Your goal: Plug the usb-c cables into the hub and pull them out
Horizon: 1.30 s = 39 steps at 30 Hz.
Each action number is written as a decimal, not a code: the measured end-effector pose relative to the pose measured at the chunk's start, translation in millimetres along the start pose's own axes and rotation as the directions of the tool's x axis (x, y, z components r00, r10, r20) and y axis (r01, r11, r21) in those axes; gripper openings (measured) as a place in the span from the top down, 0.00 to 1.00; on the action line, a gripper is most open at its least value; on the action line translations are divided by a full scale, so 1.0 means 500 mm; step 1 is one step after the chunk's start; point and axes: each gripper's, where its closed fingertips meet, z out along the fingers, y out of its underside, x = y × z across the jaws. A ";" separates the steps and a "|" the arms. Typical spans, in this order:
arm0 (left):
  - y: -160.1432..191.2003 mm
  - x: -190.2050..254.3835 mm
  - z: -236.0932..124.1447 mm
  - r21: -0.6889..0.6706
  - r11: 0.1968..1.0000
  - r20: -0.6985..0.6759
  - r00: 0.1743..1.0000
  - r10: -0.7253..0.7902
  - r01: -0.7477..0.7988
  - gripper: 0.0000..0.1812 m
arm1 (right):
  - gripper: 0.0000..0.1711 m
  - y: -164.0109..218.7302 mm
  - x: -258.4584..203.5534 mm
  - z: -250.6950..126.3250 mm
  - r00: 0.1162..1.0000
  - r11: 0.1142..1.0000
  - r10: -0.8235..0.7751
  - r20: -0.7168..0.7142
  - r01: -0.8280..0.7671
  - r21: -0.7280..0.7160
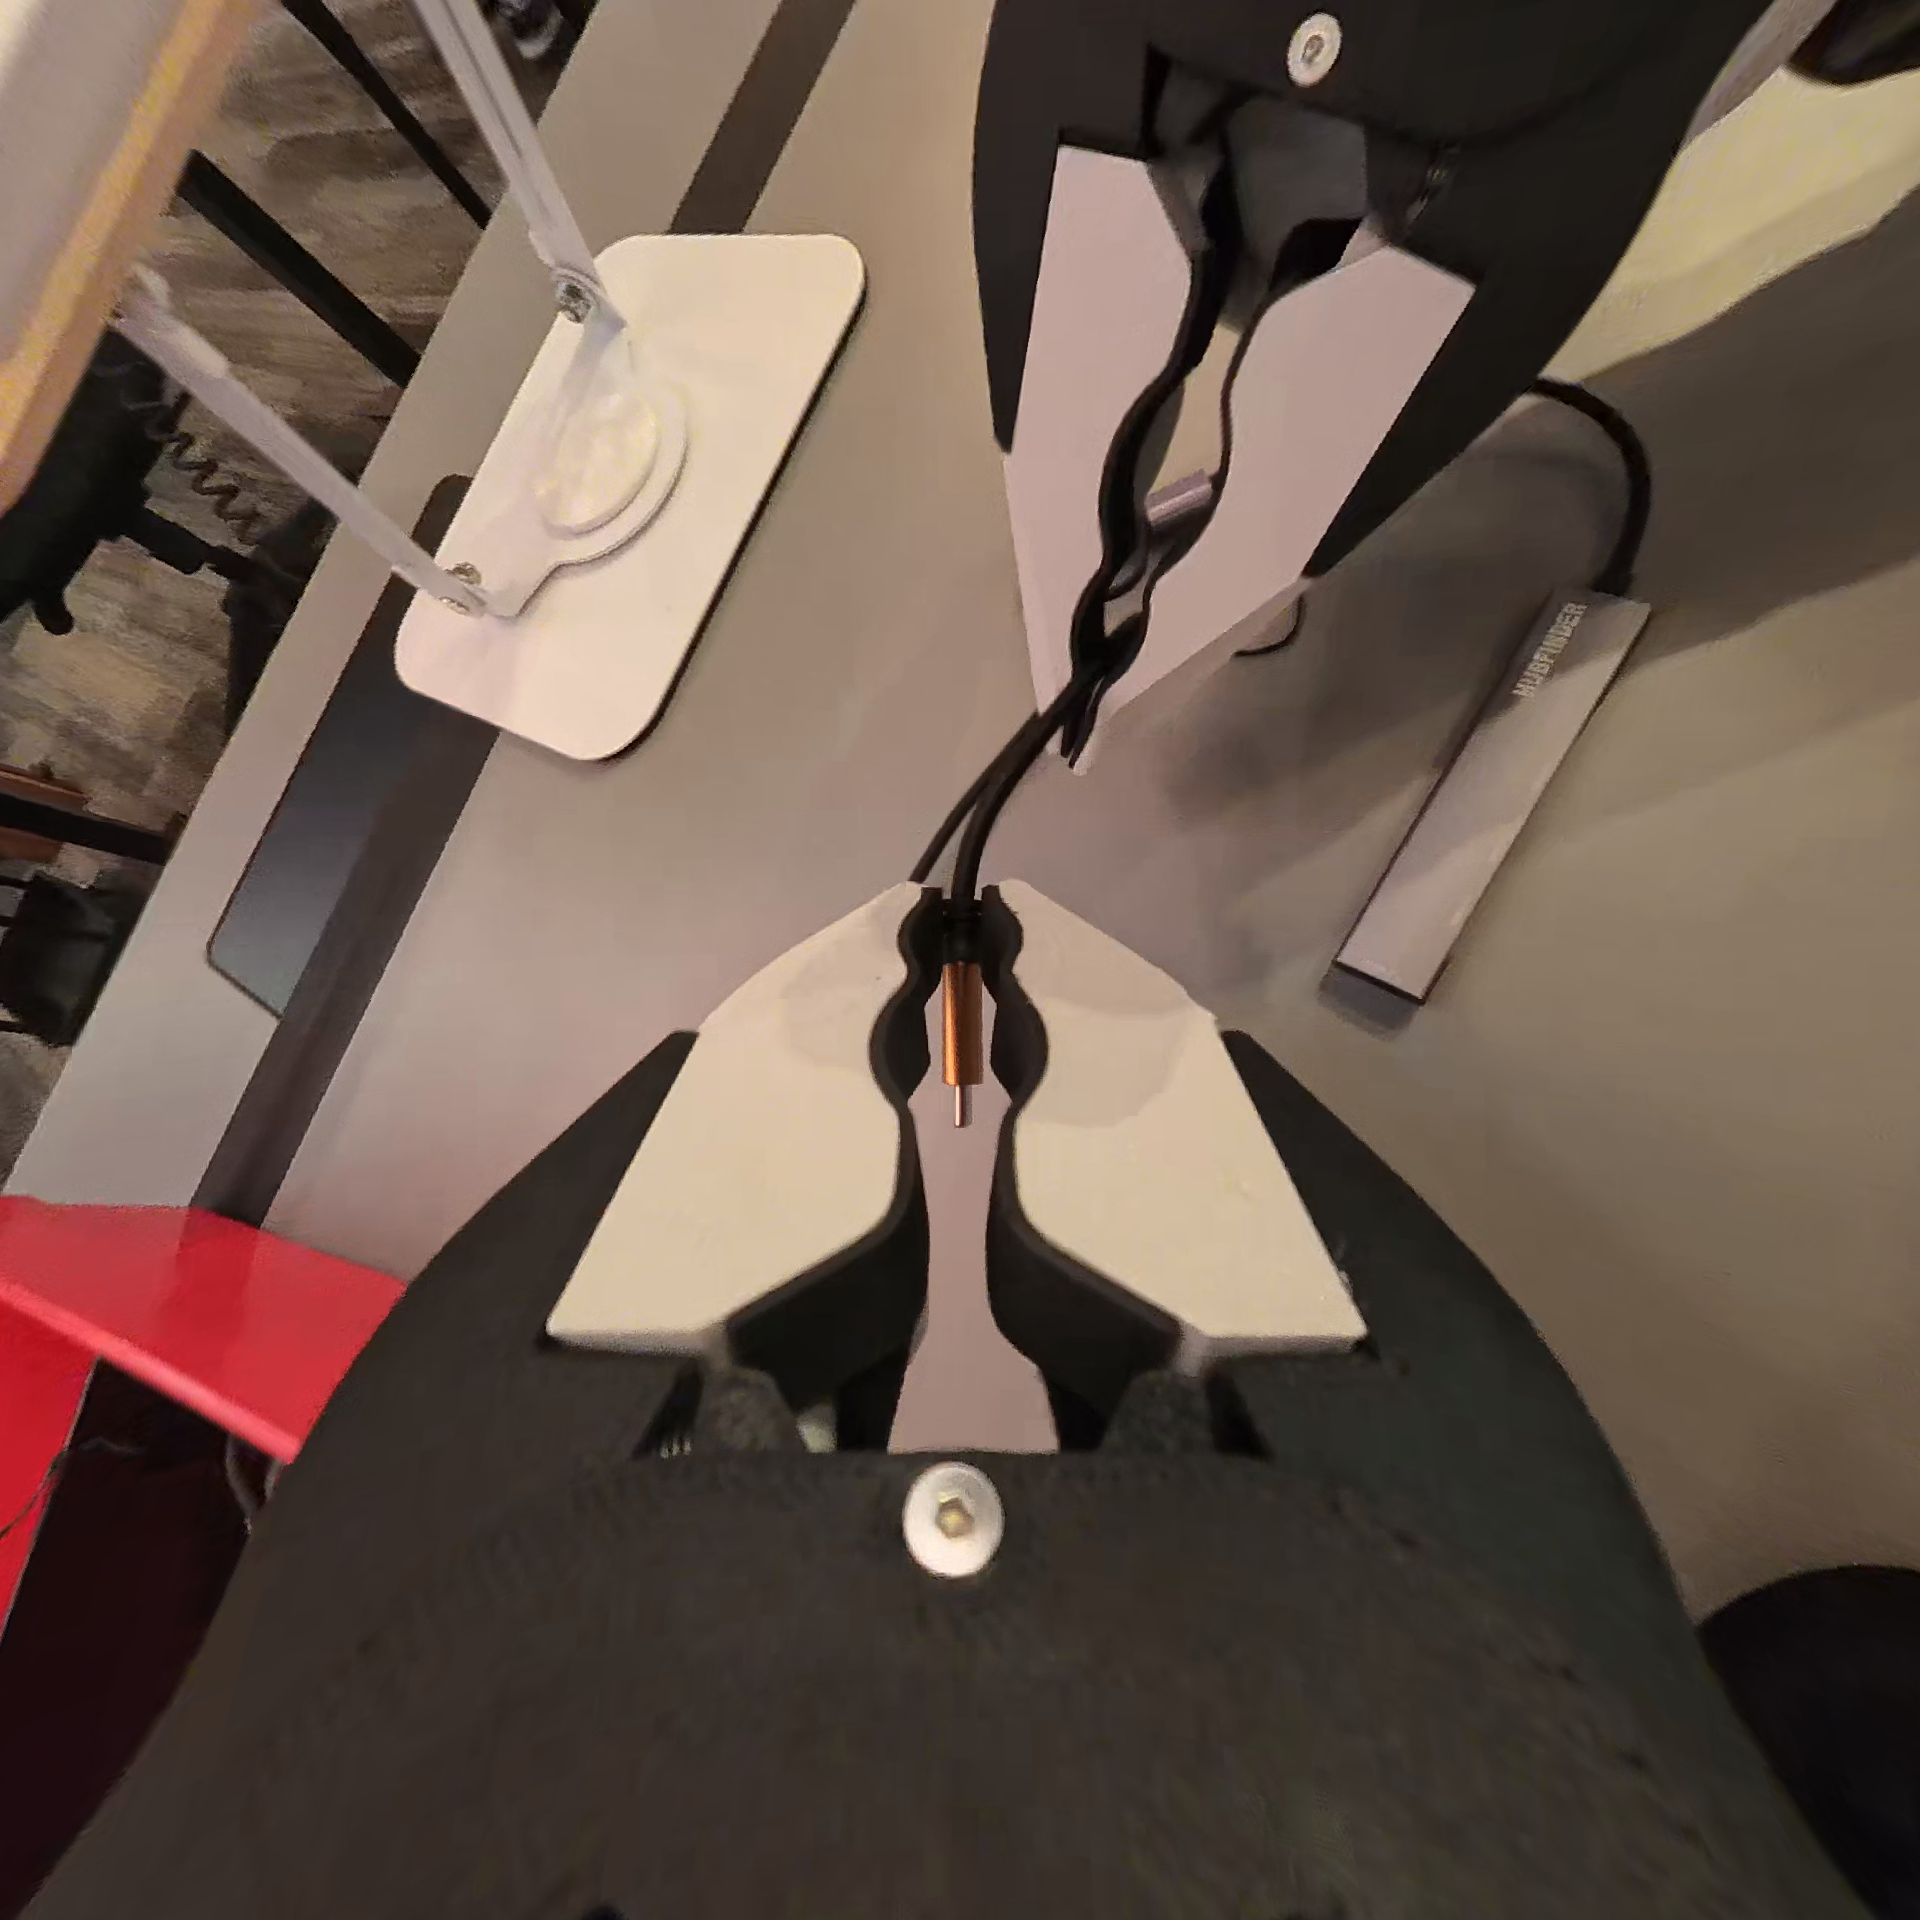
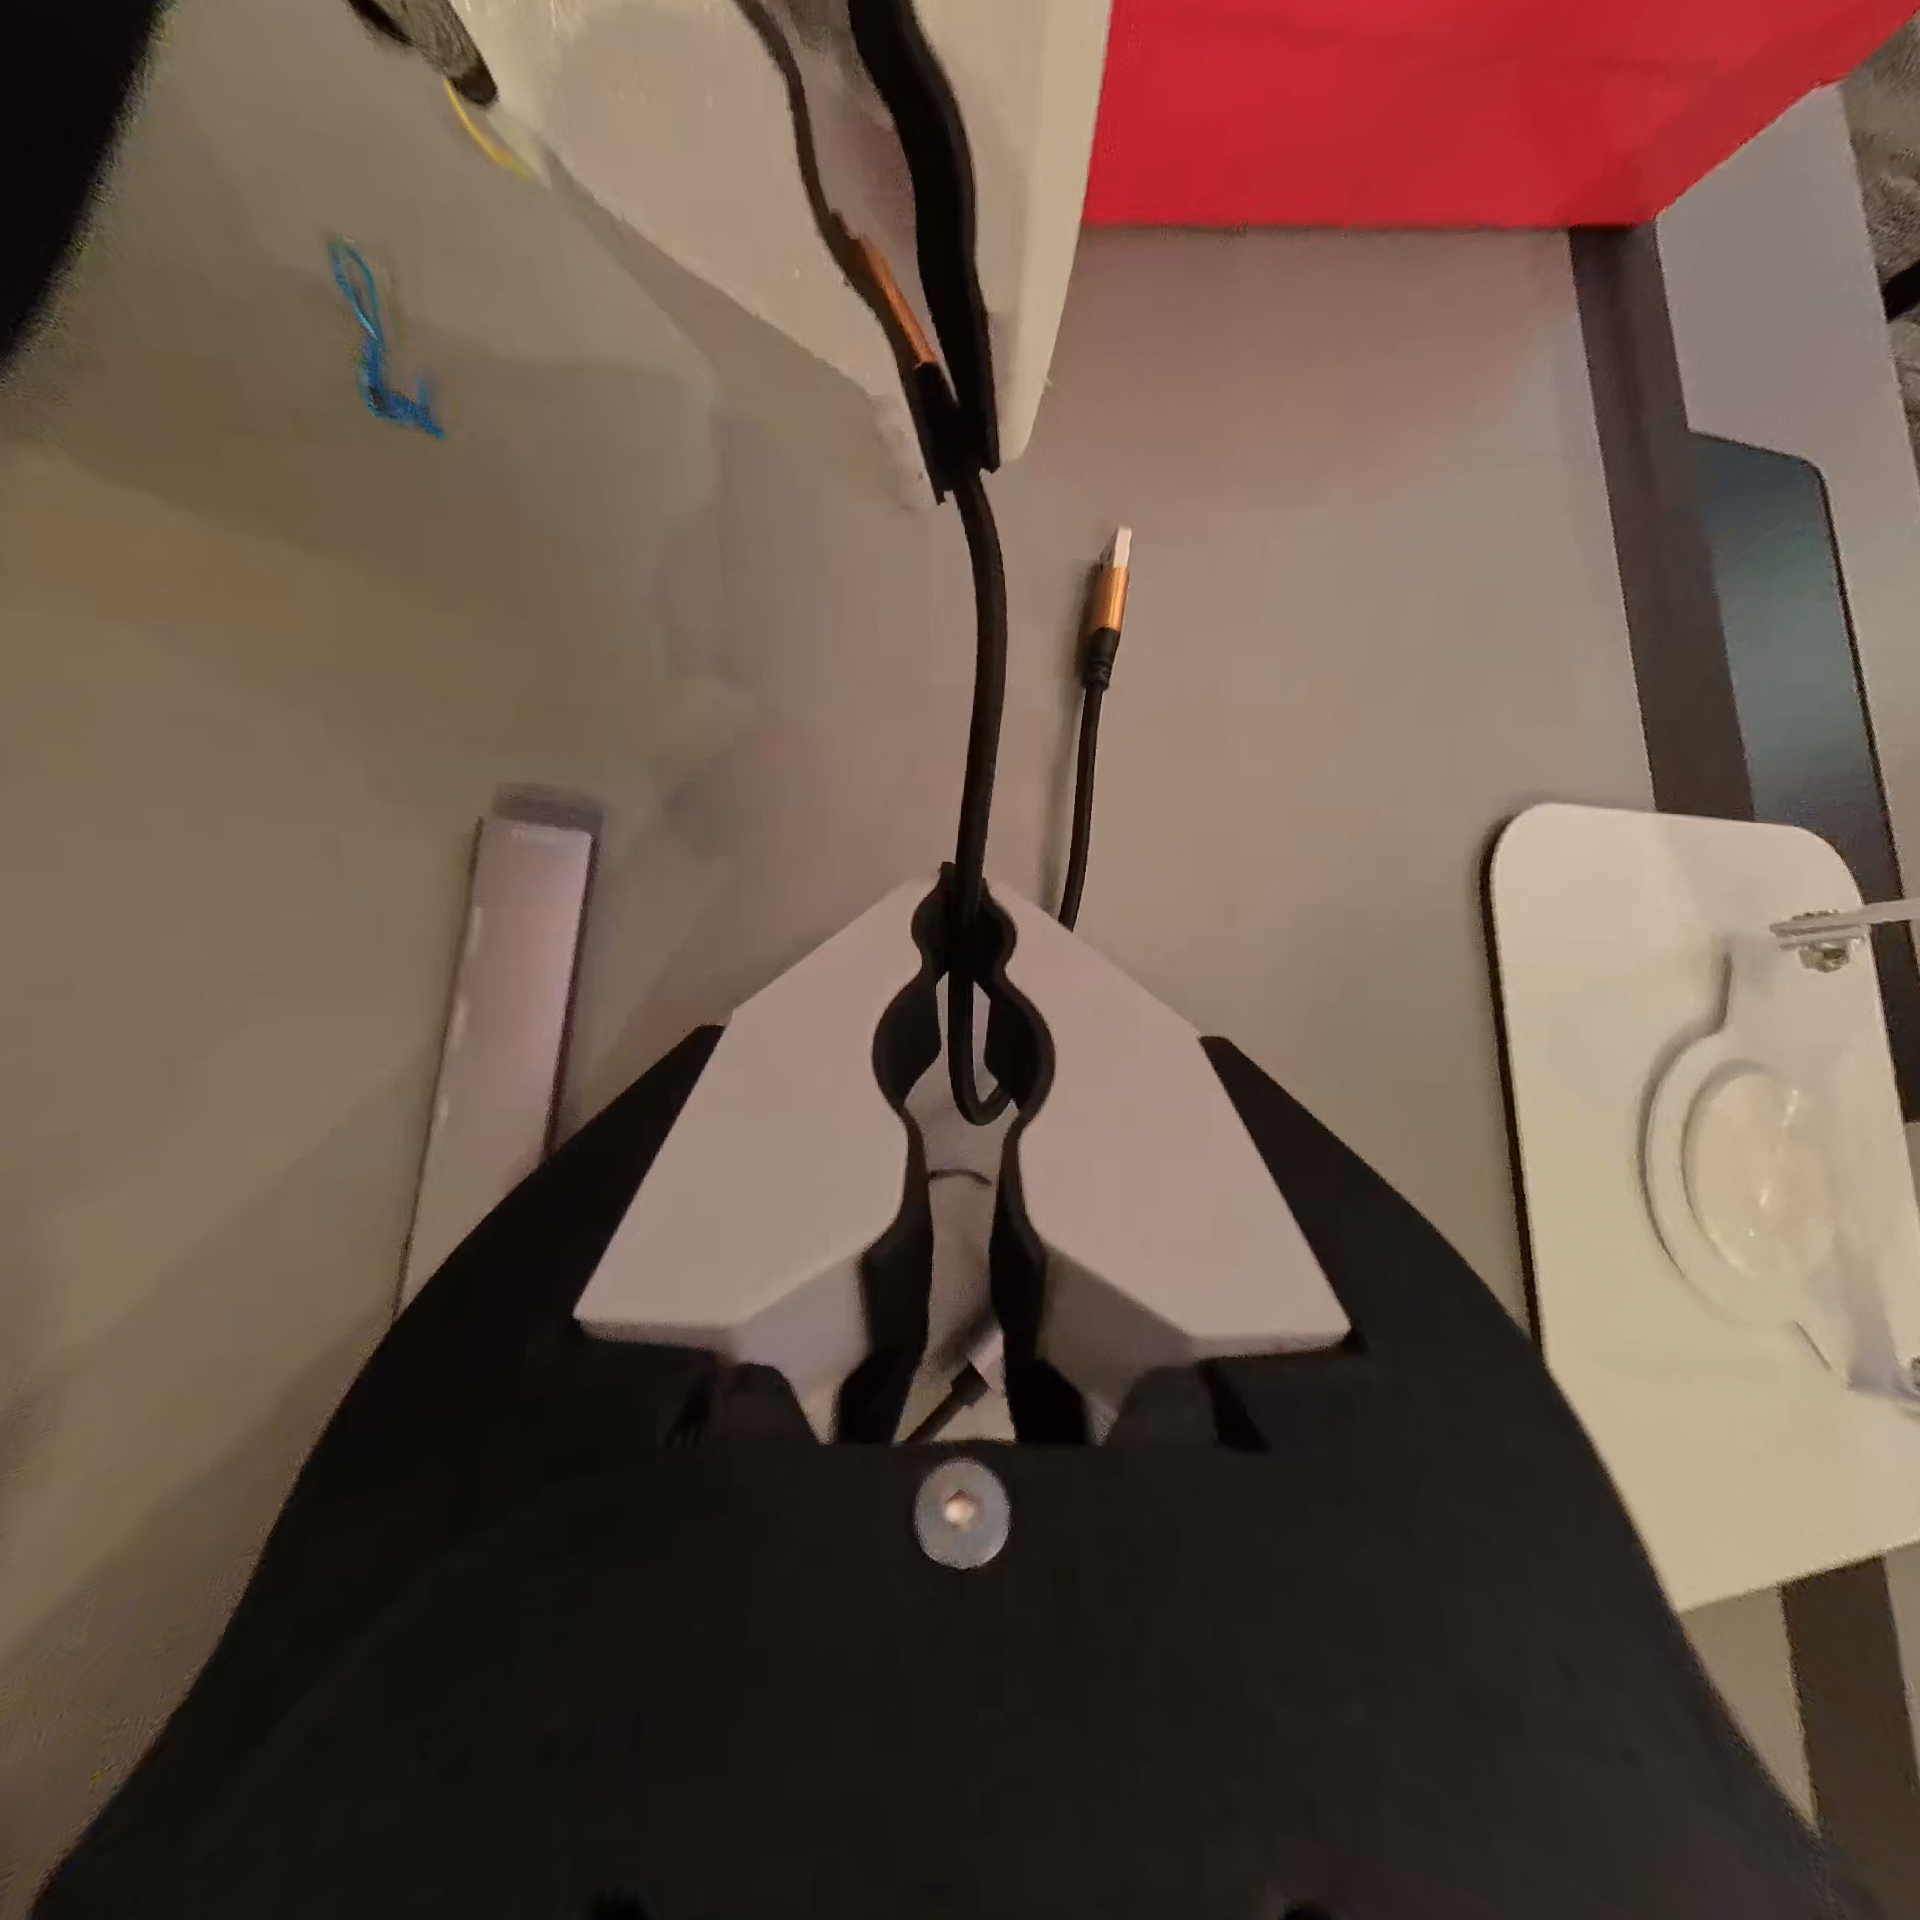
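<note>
My left gripper (image 1: pixel 961 896) is shut on the copper plug (image 1: pixel 956 1029) of a black cable (image 1: pixel 997 800), with the plug's tip pointing back toward the camera. The cable runs up to my right gripper (image 1: pixel 1081 743), which is shut on it. In the right wrist view my right gripper (image 2: pixel 961 891) pinches a loop of the cable (image 2: pixel 982 675). The left gripper (image 2: pixel 966 480) is at the top there, with the copper plug (image 2: pixel 894 301) between its fingers. The grey hub (image 1: pixel 1496 790) lies flat on the table to the right. It also shows in the right wrist view (image 2: pixel 520 987). Both grippers are apart from it.
A second copper plug (image 2: pixel 1107 597) on a thin black cable lies on the grey table (image 2: pixel 1299 582). A white lamp base (image 1: pixel 634 488) stands left of the grippers. A red box (image 2: pixel 1455 104), a dark flat panel (image 1: pixel 301 831) and a blue twist of cord (image 2: pixel 384 353) are nearby. The gap from one gripper's tips to the other's is roughly 7 cm. My right gripper's tips are some 9 cm from the grey hub (image 1: pixel 1496 790). Look for it in the right wrist view (image 2: pixel 496 1072) too.
</note>
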 end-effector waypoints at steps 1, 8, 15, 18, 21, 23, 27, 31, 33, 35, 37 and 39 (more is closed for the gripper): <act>-0.001 -0.006 -0.007 0.016 1.000 0.010 1.000 -0.012 0.012 0.96 | 1.00 -0.011 0.000 -0.004 1.000 0.999 0.020 0.016 -0.020 0.027; -0.040 -0.072 -0.075 0.173 0.984 0.248 0.969 -0.015 -0.029 0.77 | 1.00 -0.084 0.009 -0.046 0.916 0.931 0.271 0.295 -0.327 0.162; -0.040 -0.064 -0.104 0.054 0.957 0.462 0.857 0.230 -0.286 0.71 | 1.00 -0.085 0.039 -0.052 0.807 0.870 0.394 0.440 -0.482 0.105; -0.020 -0.036 -0.082 0.029 0.960 0.394 0.886 0.246 -0.279 0.73 | 1.00 -0.063 0.043 -0.026 0.800 0.875 0.417 0.432 -0.481 0.048; -0.008 0.017 -0.047 0.025 0.969 0.266 0.936 0.232 -0.247 0.74 | 1.00 -0.033 0.050 0.008 0.825 0.894 0.422 0.377 -0.448 -0.020; -0.009 0.071 -0.027 0.040 0.972 0.139 0.965 0.224 -0.231 0.74 | 1.00 -0.018 0.051 0.029 0.839 0.905 0.413 0.355 -0.422 -0.056; 0.001 0.165 0.015 0.001 0.962 -0.066 0.960 0.271 -0.271 0.72 | 1.00 -0.010 0.047 0.060 0.889 0.945 0.326 0.322 -0.318 -0.081; 0.025 0.204 0.053 -0.060 0.938 -0.169 0.929 0.329 -0.342 0.72 | 0.88 -0.005 0.034 0.078 0.927 0.969 0.243 0.285 -0.220 -0.113; 0.030 0.209 0.066 -0.069 0.931 -0.187 0.922 0.340 -0.358 0.73 | 0.78 -0.005 0.038 0.070 0.940 0.971 0.233 0.251 -0.211 -0.110; 0.037 0.211 0.073 -0.082 0.924 -0.203 0.914 0.350 -0.372 0.74 | 0.76 -0.017 0.043 0.035 0.933 0.964 0.267 0.242 -0.261 -0.056; 0.037 0.212 0.076 -0.080 0.925 -0.207 0.914 0.349 -0.371 0.76 | 0.77 0.003 0.048 -0.016 0.922 0.945 0.327 0.208 -0.323 -0.051; 0.037 0.216 0.079 -0.070 0.926 -0.211 0.913 0.349 -0.370 0.79 | 0.80 0.051 0.032 -0.065 0.893 0.914 0.405 0.197 -0.395 -0.089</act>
